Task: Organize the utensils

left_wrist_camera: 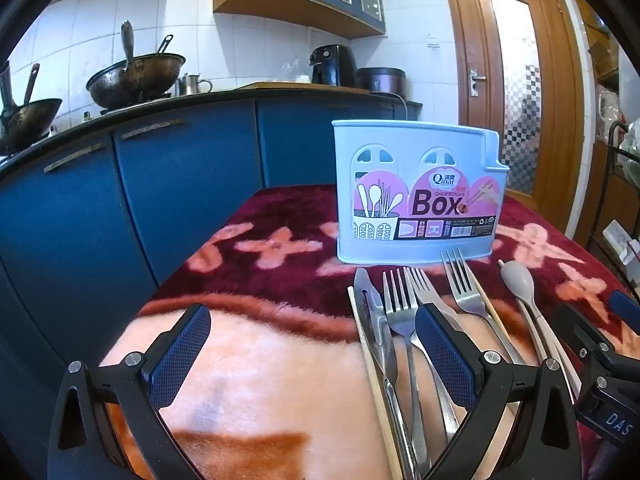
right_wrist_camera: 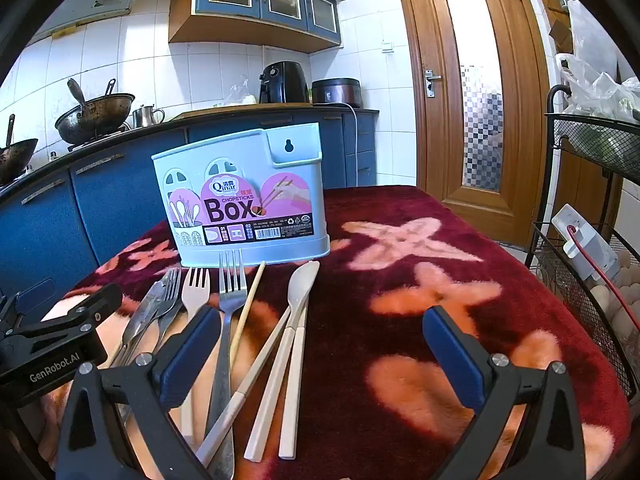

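Hovering, both tools gape empty: left tool (left_wrist_camera: 312,356), right tool (right_wrist_camera: 320,356). Cutlery (right_wrist_camera: 228,320) overlaps at eleven; grabbing could snag neighbours or topple box (right_wrist_camera: 240,196).

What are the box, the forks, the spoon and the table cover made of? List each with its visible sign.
Box: pale blue plastic, matte, by its moulded cut-outs and rim.
Forks: probably stainless steel, with shiny grey reflections; one fork looks like cream plastic.
Spoon: beige, dull, likely plastic, though I can't be sure.
Table cover: plush fleece fabric with a fuzzy nap, maroon with pink motifs.
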